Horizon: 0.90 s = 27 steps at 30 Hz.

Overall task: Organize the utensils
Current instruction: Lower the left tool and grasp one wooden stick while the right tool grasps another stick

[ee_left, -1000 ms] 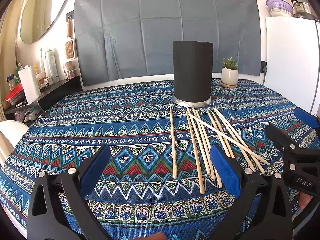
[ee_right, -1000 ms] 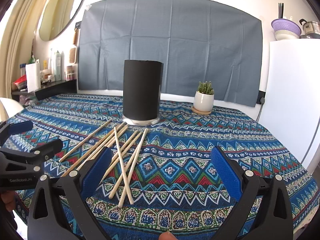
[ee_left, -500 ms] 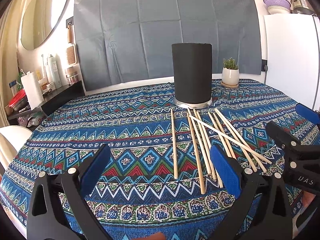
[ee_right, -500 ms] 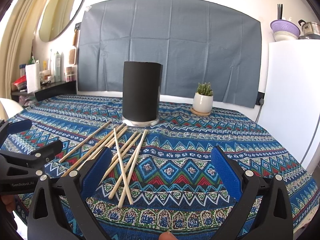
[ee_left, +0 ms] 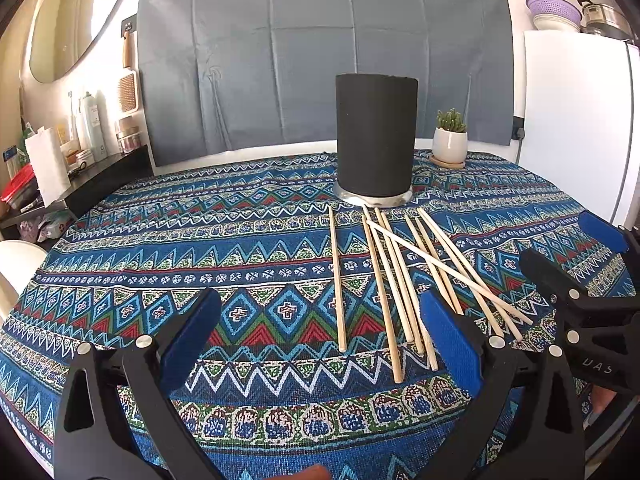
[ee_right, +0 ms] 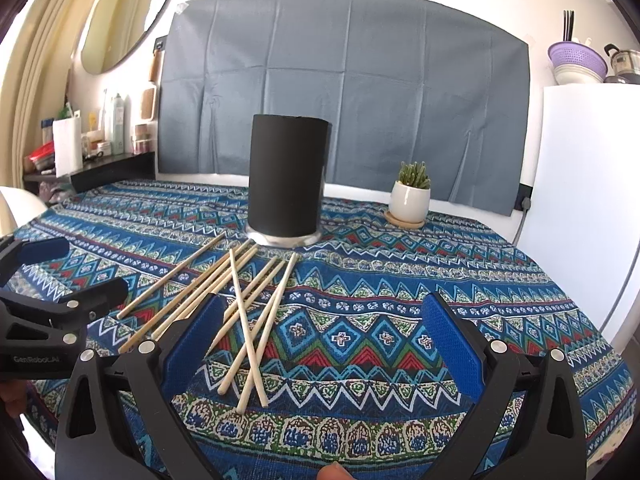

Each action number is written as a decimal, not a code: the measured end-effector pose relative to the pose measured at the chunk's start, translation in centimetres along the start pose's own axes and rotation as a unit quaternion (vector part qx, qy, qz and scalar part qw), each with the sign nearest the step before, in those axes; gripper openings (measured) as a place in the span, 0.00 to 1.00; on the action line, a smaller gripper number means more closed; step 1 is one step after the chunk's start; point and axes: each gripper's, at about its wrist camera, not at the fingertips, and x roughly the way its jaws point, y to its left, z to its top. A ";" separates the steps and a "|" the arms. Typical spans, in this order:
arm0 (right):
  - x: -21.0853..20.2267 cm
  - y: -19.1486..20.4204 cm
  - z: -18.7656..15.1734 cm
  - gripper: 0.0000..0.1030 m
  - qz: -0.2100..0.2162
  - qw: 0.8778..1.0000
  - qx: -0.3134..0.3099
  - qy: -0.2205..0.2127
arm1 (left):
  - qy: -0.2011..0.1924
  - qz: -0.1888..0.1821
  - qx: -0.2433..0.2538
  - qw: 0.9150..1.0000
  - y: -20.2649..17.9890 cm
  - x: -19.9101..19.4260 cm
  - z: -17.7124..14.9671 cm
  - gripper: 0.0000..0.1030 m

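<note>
So there's a loose bunch of wooden chopsticks lying flat on the patterned blue tablecloth, fanned out with their far tips near the base of a tall black cylinder holder. One stick lies a bit apart on the left of the bunch, and one pale stick is laid diagonally across the others. The holder stands upright on a shiny metal base just behind them.

The left gripper hovers low over the cloth, blue pads spread wide with nothing between them; the lone stick's near end sits in the gap and the main bunch runs by the right-hand pad. The right gripper is just as wide and empty, the bunch's near ends crossing by its left pad.

Off to the right near the holder there's a little succulent in a white pot, a white fridge further over, and a grey sheet on the back wall.
</note>
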 end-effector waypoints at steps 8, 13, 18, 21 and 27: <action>1.9 -0.9 0.2 0.92 0.013 0.997 0.027 0.065 | 0.064 -0.022 -0.016 0.998 1.3 2.4 1.3 0.94; 3.9 -1.1 0.7 0.92 0.005 0.992 0.003 0.124 | 0.087 -0.014 0.006 0.996 1.4 3.4 2.7 0.94; 5.7 -1.8 1.9 0.92 0.002 0.987 -0.005 0.159 | 0.123 -0.019 0.014 0.992 1.9 5.3 3.8 0.94; 7.3 -2.2 2.2 0.92 0.015 0.982 0.001 0.191 | 0.133 -0.005 0.026 0.991 2.1 6.4 4.3 0.94; 9.9 -1.8 2.4 0.92 0.016 0.971 -0.007 0.237 | 0.168 0.001 0.046 0.985 2.2 8.6 4.8 0.94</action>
